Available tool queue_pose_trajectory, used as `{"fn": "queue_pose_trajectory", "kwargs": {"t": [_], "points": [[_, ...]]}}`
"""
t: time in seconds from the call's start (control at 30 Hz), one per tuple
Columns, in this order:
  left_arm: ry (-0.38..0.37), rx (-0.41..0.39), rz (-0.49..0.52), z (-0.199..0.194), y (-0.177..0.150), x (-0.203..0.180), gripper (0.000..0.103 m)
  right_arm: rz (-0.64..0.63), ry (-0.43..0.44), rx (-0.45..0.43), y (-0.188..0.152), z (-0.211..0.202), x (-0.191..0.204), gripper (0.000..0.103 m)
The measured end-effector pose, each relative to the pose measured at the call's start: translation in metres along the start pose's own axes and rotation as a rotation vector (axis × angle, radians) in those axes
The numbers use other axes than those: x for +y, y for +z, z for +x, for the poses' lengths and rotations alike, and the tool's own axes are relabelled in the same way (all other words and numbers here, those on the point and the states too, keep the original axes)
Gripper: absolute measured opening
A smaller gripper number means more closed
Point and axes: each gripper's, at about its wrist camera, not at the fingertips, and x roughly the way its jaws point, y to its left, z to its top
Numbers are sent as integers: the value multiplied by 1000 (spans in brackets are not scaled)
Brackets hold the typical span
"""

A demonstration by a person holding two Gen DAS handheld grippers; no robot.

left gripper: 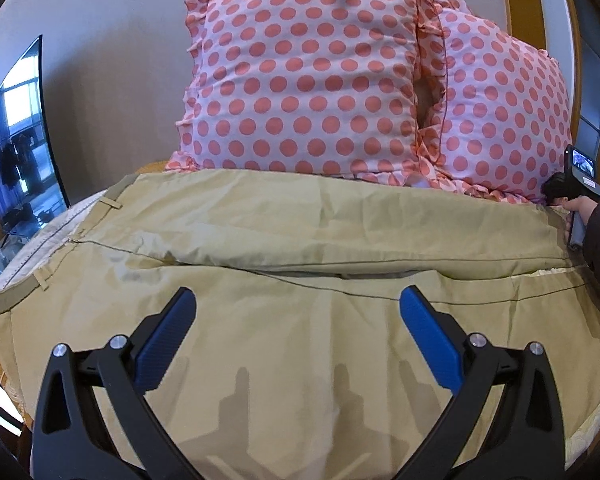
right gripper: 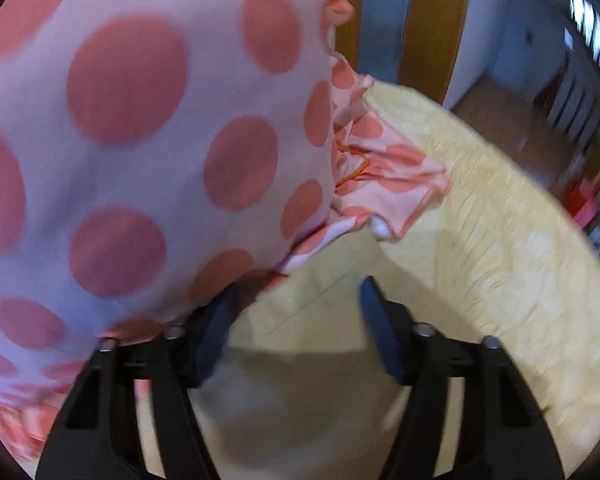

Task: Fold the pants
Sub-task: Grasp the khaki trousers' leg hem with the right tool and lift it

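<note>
**Khaki pants spread on the bed, both grippers empty**

So the khaki pants [left gripper: 284, 240] fill the middle and lower part of the left wrist view, laid across the bed [right gripper: 500, 240] with the waistband and belt loops off at the left edge of the frame. Looks like one layer is already doubled over the other, since a long seam edge runs left to right through the middle. My guess is they're spread flat like that so the next fold has a clean line to follow

The left gripper [left gripper: 296, 316] sits low centre, hovering over the cloth with its jaws wide apart and nothing between them. The blue pads [left gripper: 168, 340] aren't pinching any fabric that I can see

The right gripper [right gripper: 296, 320] is over by the far end of the pants, at the right edge of the left view, probably lining up on that corner. In its own blurry view the jaws are spread and empty too, with pale cloth underneath and the polka-dot pillow [right gripper: 140, 140] crowding the left side, touching or nearly touching the left jaw

Two dotted pillows stand along the top of the left view, right behind the pants, so there isn't much room back there. A TV screen [left gripper: 16, 140] sits at the left edge
</note>
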Motion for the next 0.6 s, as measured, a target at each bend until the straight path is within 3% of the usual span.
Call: {"fn": "queue_pose_trajectory", "kwargs": {"t": [0.03, 0.1, 0.17, 0.33, 0.43, 0.5, 0.6], "points": [[-2, 3, -5, 1, -1, 1, 101, -2, 26, -21, -5, -2, -4, 36], [-6, 4, -22, 1, -2, 5, 101, 12, 59, -42, -10, -3, -15, 17], [-8, 6, -33, 0, -2, 8, 101, 62, 157, -43, -17, -6, -35, 7], [-8, -3, -56, -9, -6, 16, 101, 186, 406, -118, -40, -43, -93, 5], [-18, -11, -70, -17, -8, 21, 101, 215, 554, -198, -79, -94, -138, 5], [-19, -20, -74, -23, -9, 24, 101, 229, 608, -217, -93, -117, -151, 5], [-10, -32, -76, -33, -9, 28, 101, 251, 646, -196, -143, -141, -188, 5]]}}
